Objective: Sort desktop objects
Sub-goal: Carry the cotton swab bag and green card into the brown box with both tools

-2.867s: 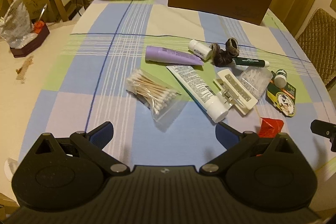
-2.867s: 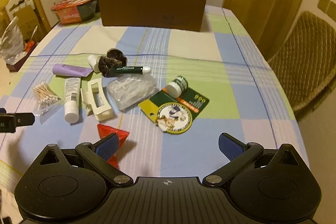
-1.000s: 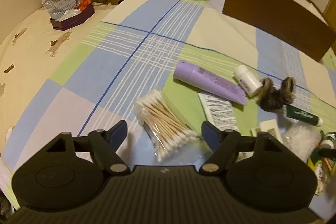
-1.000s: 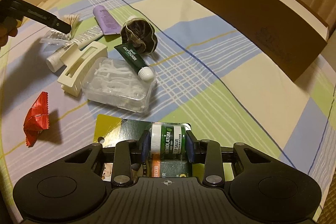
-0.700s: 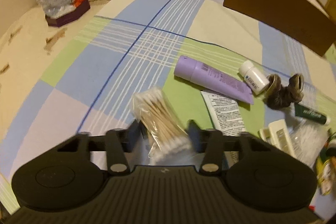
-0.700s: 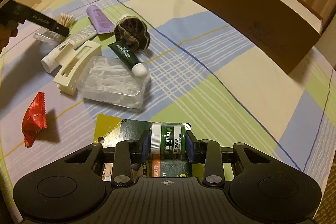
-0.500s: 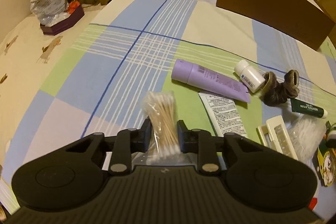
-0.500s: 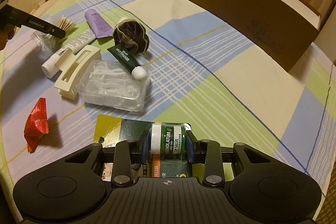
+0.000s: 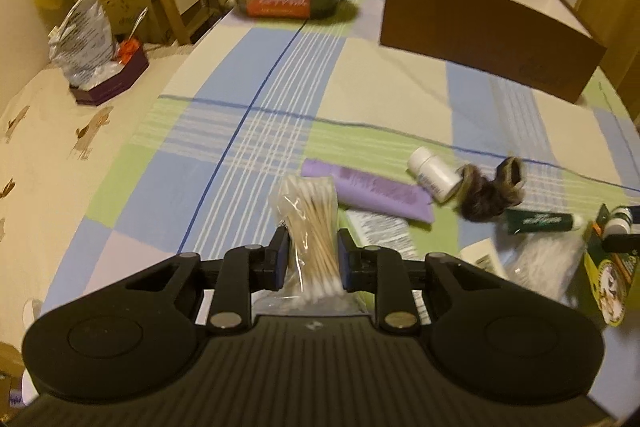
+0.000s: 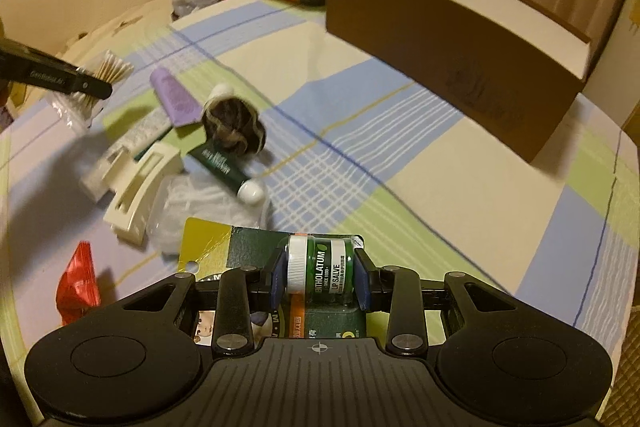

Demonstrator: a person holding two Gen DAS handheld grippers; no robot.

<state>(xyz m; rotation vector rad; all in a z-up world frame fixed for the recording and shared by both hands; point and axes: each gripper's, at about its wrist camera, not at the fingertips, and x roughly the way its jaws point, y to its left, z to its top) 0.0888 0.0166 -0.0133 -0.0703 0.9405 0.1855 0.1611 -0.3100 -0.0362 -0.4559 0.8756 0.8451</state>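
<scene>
gripping both loads crosswise, your left gripper [image 9: 311,254] clamps the cotton swabs [image 9: 313,227], right gripper [image 10: 319,277] clamps the lip salve [image 10: 320,267], balanced for carrying.

The green lip salve jar [image 10: 320,269] in the right wrist view reads "NTHOLATUM" and "LIP SALVE", its first letters hidden. The arm of the left hand-held gripper [image 10: 86,85] seems to read "GenRobot.AI". Other labels are too blurred.

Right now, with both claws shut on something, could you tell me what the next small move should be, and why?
Probably carry both loads to the brown box. The left claw pinches the bag of cotton swabs, the right claw the lip salve jar, and the box's top is open.
</scene>
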